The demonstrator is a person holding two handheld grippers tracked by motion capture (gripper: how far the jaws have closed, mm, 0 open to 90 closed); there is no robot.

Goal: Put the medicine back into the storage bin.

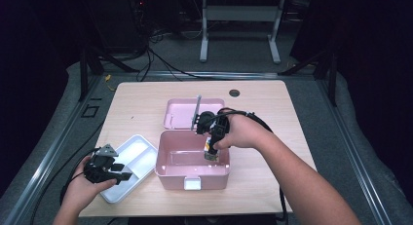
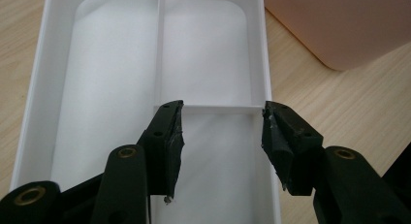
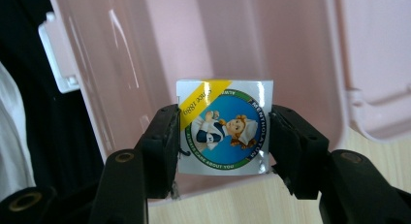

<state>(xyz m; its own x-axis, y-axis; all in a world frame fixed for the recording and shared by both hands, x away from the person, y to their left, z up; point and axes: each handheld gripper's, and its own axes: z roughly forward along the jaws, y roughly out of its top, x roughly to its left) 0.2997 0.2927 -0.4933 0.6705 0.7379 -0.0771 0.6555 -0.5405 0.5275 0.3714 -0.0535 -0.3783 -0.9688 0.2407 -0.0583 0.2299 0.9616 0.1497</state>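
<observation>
High view first: near the desk's front-left corner our left gripper hovers over the white tray — jaws wide, empty. Farther in, our right gripper pinches a small box inside the open pink case.

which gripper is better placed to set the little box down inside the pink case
Right. The right gripper is shut on the small box and already held over the open pink case. The left gripper is open and empty over the white tray, beside the case.
</observation>
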